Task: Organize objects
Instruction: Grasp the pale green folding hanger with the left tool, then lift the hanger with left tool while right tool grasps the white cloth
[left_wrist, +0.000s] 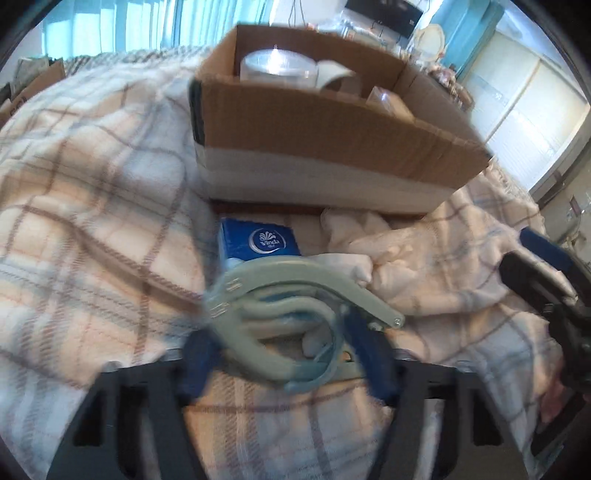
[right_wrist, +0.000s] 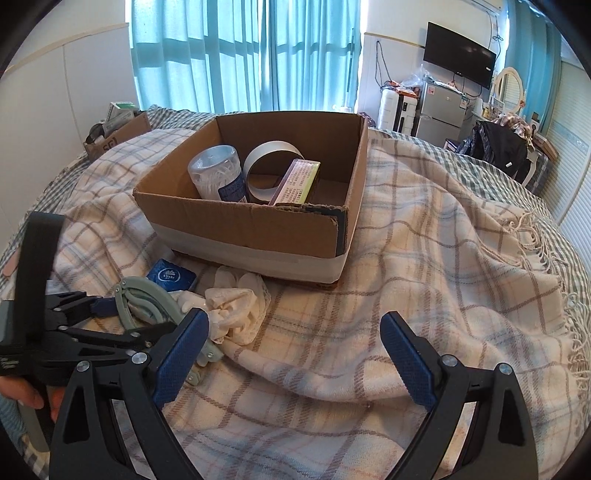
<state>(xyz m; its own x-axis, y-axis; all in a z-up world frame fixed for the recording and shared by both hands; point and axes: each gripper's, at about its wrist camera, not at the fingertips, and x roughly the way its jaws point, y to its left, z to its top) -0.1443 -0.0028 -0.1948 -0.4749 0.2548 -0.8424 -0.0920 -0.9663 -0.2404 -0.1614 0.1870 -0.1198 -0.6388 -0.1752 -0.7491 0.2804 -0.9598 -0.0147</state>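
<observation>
Item in hand: a pale green plastic clip (left_wrist: 295, 314), a bundle of curved hook-shaped pieces, pinched between the blue ribbed pads (left_wrist: 197, 362) of my left gripper (left_wrist: 288, 363) just above the blanket (left_wrist: 92, 221), apparently lifted for the cardboard box (right_wrist: 258, 221) behind it, though the blur leaves the grip uncertain. My right gripper (right_wrist: 291, 354) hangs spread and empty near the blanket's front edge. Loose by the box's near wall: a glossy blue tissue pack (right_wrist: 171, 278) and a crumpled white cloth (right_wrist: 236, 306); inside are a ribbed clear jar (right_wrist: 218, 173), a tape ring (right_wrist: 273, 168) and a small carton (right_wrist: 297, 182).
</observation>
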